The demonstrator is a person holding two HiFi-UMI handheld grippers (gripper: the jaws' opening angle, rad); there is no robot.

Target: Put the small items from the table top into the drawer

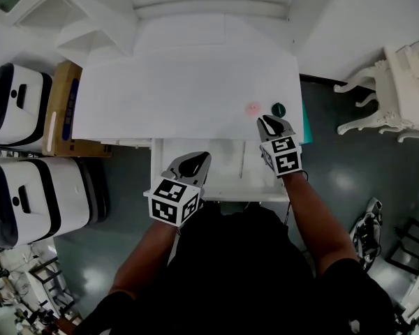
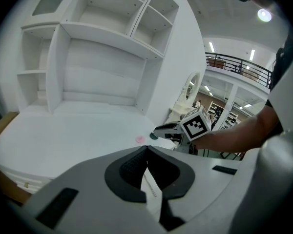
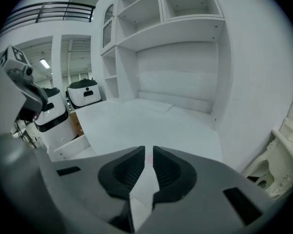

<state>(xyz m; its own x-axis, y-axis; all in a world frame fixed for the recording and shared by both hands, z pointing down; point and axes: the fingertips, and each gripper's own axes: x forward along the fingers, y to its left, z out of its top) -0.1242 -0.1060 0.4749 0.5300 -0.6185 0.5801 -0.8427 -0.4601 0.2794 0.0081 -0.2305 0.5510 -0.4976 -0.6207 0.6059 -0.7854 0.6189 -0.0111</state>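
two small items lie at the white table top's [image 1: 181,82] front right: one pale pink round disc [image 1: 253,108] and one dark green round cap [image 1: 278,108] just beside it. my left gripper [image 1: 194,162] hangs over the open white drawer [image 1: 227,169], jaws pressed together, empty. my right gripper [image 1: 269,122], parted a crack and empty, faces the pink disc.
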